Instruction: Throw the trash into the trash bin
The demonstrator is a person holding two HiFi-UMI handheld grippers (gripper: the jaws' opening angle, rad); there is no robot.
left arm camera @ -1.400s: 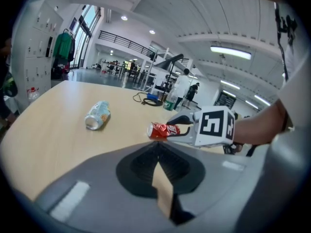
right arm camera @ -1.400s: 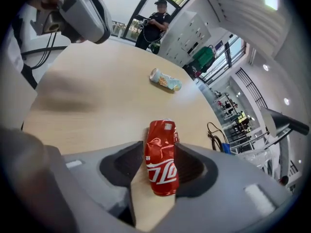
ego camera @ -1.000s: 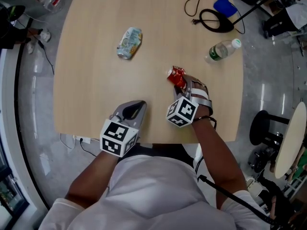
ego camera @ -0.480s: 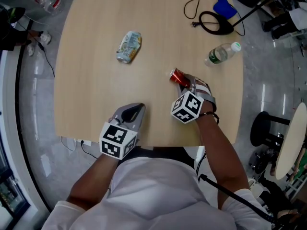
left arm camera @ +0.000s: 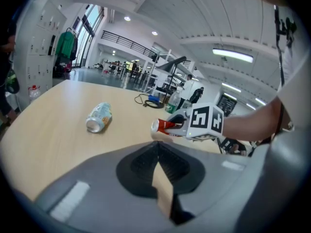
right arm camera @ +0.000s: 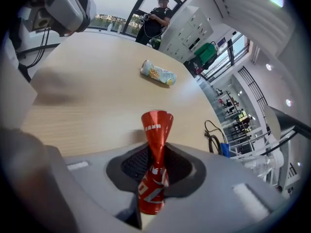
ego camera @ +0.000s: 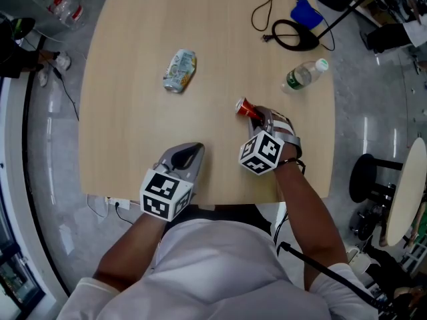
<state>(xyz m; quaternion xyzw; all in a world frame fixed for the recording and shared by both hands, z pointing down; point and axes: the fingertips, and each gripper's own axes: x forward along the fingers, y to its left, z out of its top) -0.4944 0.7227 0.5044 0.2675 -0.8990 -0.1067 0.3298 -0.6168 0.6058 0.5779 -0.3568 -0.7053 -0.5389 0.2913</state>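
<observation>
A red drink can [ego camera: 245, 108] lies on the wooden table [ego camera: 133, 119] right of centre, and my right gripper [ego camera: 257, 117] is shut on it. Its jaws have just been closing, and in the right gripper view the can [right arm camera: 155, 144] is pinched flat at the waist between the pads. A crushed pale can [ego camera: 179, 71] lies farther out to the left, apart from both grippers. My left gripper [ego camera: 189, 153] rests near the table's front edge, jaws together and empty. No trash bin is in view.
A clear water bottle with a green label [ego camera: 303, 75] lies at the table's right edge. A black cable loop and a blue object [ego camera: 293, 29] sit at the far right corner. A black stool [ego camera: 367, 179] stands on the floor to the right.
The right gripper's jaws closed on the red can, which now looks narrower, squeezed in the middle. Both hands stayed about where they were.
</observation>
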